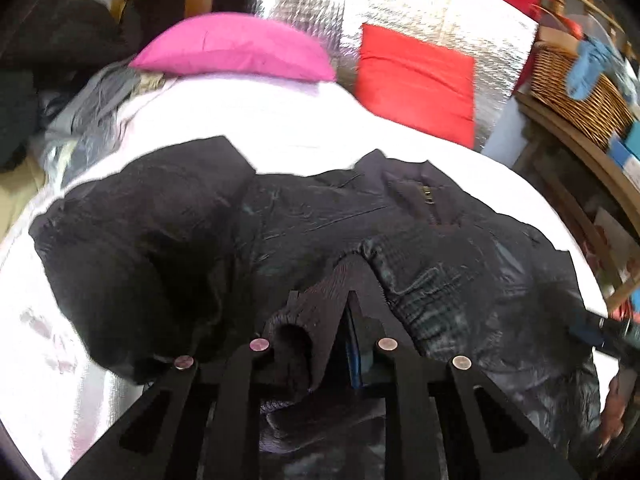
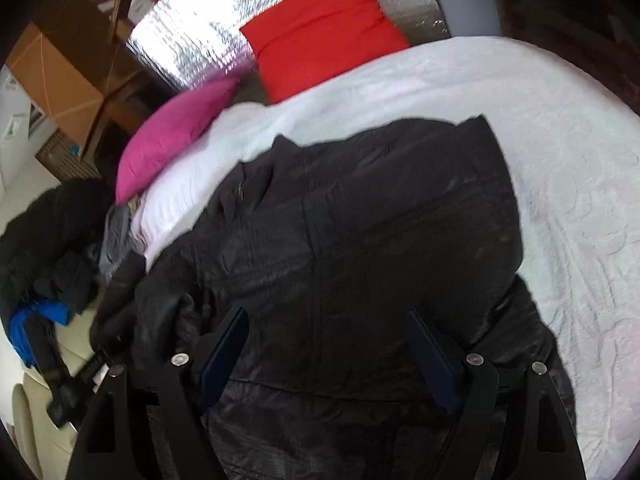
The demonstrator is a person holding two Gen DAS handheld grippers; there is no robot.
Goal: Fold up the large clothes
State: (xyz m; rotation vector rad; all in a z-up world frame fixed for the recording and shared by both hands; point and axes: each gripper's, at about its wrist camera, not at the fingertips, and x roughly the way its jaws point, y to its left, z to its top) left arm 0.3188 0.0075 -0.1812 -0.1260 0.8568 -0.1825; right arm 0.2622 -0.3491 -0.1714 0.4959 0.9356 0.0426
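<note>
1. Two grippers work over one large black padded jacket (image 2: 360,220) spread on a white bedspread (image 2: 560,140).
2. In the left wrist view, the left gripper (image 1: 324,300) has its jaws drawn close together, pinching the ribbed black knit cuff (image 1: 320,304) of a jacket sleeve; the cuff's fabric bunches between the fingers and droops towards 6 o'clock.
3. That sleeve runs from the cuff towards 2 o'clock across the jacket's shiny body; the brass zip pull (image 1: 428,194) sits near the collar at about 1 o'clock from the cuff.
4. In the right wrist view, the right gripper (image 2: 326,344) stands wide apart, its dark blue pads on either side of the jacket's lower back panel; I cannot tell whether they touch the cloth, and nothing is pinched.
5. A magenta cushion (image 2: 176,136) lies at 10 o'clock from the jacket, touching the bedspread's edge, and a red cushion (image 2: 320,32) leans at 12 o'clock against a silver foil sheet (image 2: 200,32).
6. A woven wicker basket (image 1: 580,92) sits at 2 o'clock in the left view, off the bed.
7. A heap of dark clothes (image 2: 52,240) lies at 9 o'clock in the right view.
</note>
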